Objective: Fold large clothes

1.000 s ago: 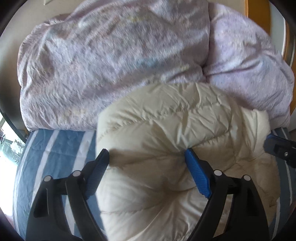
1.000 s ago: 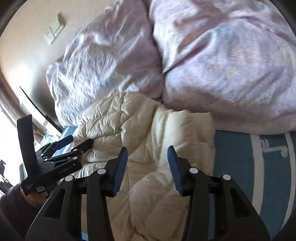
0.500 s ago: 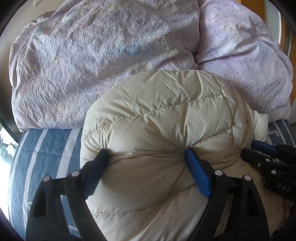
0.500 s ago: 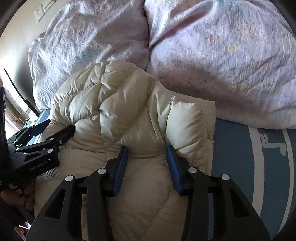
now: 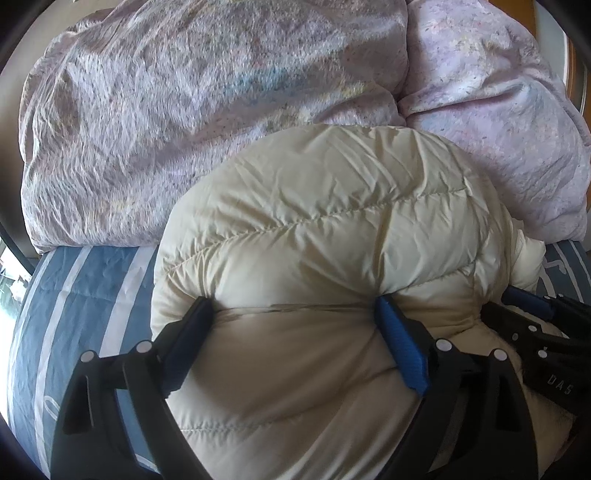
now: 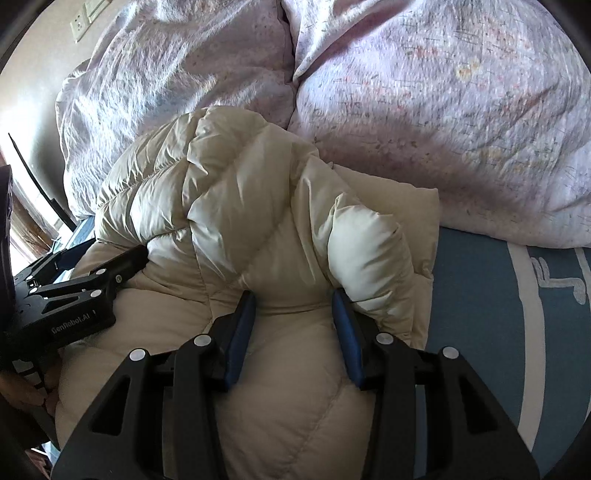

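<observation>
A cream quilted down jacket (image 5: 317,229) lies bunched on the bed, also in the right wrist view (image 6: 258,206). My left gripper (image 5: 295,314) is wide open, its fingers pressed into the jacket's puffy fold, which bulges up between them. My right gripper (image 6: 293,306) is partly open with a thick roll of the jacket between its blue pads (image 6: 347,325). The right gripper also shows at the right edge of the left wrist view (image 5: 535,317); the left one shows at the left of the right wrist view (image 6: 85,284).
A lilac duvet (image 5: 207,110) is heaped right behind the jacket, also in the right wrist view (image 6: 443,103). The blue striped bedsheet (image 5: 74,295) shows on both sides. A wall with sockets (image 6: 79,22) is at the far left.
Both grippers have pushed forward into the jacket, which has risen and bunched higher toward the duvet. The two grippers have come closer together.
</observation>
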{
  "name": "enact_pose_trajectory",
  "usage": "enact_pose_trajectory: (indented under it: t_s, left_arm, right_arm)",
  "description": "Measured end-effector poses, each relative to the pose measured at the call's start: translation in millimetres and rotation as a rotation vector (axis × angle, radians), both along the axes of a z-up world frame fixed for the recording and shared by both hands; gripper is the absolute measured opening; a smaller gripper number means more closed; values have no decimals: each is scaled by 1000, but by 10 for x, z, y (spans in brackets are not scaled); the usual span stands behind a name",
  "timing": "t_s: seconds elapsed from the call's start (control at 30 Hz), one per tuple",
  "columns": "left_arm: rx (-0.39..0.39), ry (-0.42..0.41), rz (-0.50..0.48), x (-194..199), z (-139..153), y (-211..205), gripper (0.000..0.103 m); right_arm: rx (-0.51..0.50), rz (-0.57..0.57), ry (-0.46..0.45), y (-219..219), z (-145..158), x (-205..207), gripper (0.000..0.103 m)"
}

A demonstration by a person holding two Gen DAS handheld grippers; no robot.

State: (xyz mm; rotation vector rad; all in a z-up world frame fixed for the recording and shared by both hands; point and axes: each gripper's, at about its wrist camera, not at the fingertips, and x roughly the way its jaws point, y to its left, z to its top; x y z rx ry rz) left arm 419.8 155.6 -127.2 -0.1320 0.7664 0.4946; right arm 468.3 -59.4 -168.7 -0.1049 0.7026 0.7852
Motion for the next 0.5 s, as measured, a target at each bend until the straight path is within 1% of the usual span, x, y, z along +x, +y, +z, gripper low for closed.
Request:
enact_pose_trajectory:
  t_s: [0.2, 0.3, 0.47, 0.5]
  left_arm:
    - [1, 10, 7, 18, -68, 55, 91]
    - [1, 13, 14, 18, -88, 75, 93]
    - [-5, 11, 22, -28, -68, 103, 96]
    - [-6, 8, 24, -57, -45, 88, 96]
  right_arm:
    - [-7, -5, -4, 51, -65, 0, 45]
    - [-12, -8, -7, 69, -75, -5, 45]
    - [-54, -9, -9, 114, 33, -42, 47]
    - [-62, -10, -5, 110, 71, -61, 50]
